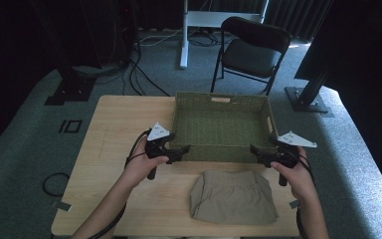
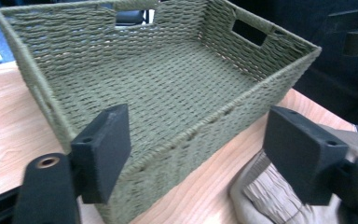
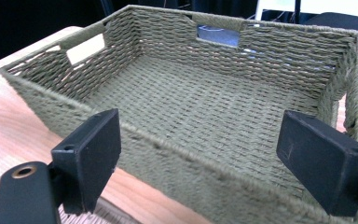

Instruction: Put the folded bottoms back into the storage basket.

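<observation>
Basket (image 1: 221,127), woven and olive green, sits at the middle of the far half of the bench (image 1: 114,119), with each claw at one of its near corners. The left claw (image 1: 179,150) hangs with its jaws wide apart at the near left corner; in the left gripper view that corner lies between the jaws, one over the inside, the other outside the near wall. The right claw (image 1: 256,152) is likewise spread wide at the near right corner, its jaws apart above the near wall. Just in front of the basket, between the two hands, lies a folded tan garment (image 1: 233,195). Beyond the bench stands a black folding chair (image 1: 251,52).
</observation>
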Action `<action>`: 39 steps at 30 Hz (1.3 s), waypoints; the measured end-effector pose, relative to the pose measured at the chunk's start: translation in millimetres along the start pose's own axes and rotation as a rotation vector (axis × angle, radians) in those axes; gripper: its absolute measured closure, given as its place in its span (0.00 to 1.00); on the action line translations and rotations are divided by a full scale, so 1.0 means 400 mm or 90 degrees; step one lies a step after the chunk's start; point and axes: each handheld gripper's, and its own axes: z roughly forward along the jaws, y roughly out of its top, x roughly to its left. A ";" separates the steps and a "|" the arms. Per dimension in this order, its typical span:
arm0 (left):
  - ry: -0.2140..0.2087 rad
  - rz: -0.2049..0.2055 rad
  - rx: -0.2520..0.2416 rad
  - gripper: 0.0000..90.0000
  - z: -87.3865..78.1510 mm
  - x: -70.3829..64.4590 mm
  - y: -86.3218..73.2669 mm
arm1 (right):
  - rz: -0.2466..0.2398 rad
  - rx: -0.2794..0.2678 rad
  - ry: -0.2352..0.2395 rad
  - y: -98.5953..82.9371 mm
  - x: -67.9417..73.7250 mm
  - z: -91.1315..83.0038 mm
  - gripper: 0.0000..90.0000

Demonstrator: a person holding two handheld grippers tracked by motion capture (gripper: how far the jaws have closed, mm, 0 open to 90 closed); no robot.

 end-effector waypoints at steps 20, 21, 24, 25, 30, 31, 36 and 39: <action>-0.078 0.086 0.017 0.22 0.003 -0.133 -0.050 | -0.017 0.004 0.019 -0.102 0.071 -0.056 0.14; -0.082 0.085 0.019 0.22 0.004 -0.136 -0.055 | -0.016 0.005 0.018 -0.109 0.073 -0.056 0.14; -0.086 0.084 0.020 0.22 0.006 -0.144 -0.064 | -0.012 0.007 0.016 -0.121 0.076 -0.057 0.14; -0.094 0.078 0.020 0.22 0.008 -0.152 -0.074 | -0.007 0.008 0.015 -0.128 0.077 -0.057 0.14; -0.109 0.067 0.049 0.22 0.022 -0.170 -0.112 | -0.001 0.022 0.016 -0.164 0.081 -0.056 0.14; -0.110 0.064 0.055 0.22 0.026 -0.174 -0.120 | 0.000 0.024 0.013 -0.170 0.081 -0.058 0.14; -0.101 0.051 0.075 0.22 0.056 -0.193 -0.157 | 0.022 0.038 -0.015 -0.201 0.081 -0.062 0.14; -0.105 0.041 0.094 0.22 0.074 -0.203 -0.178 | 0.023 0.058 -0.030 -0.223 0.079 -0.058 0.14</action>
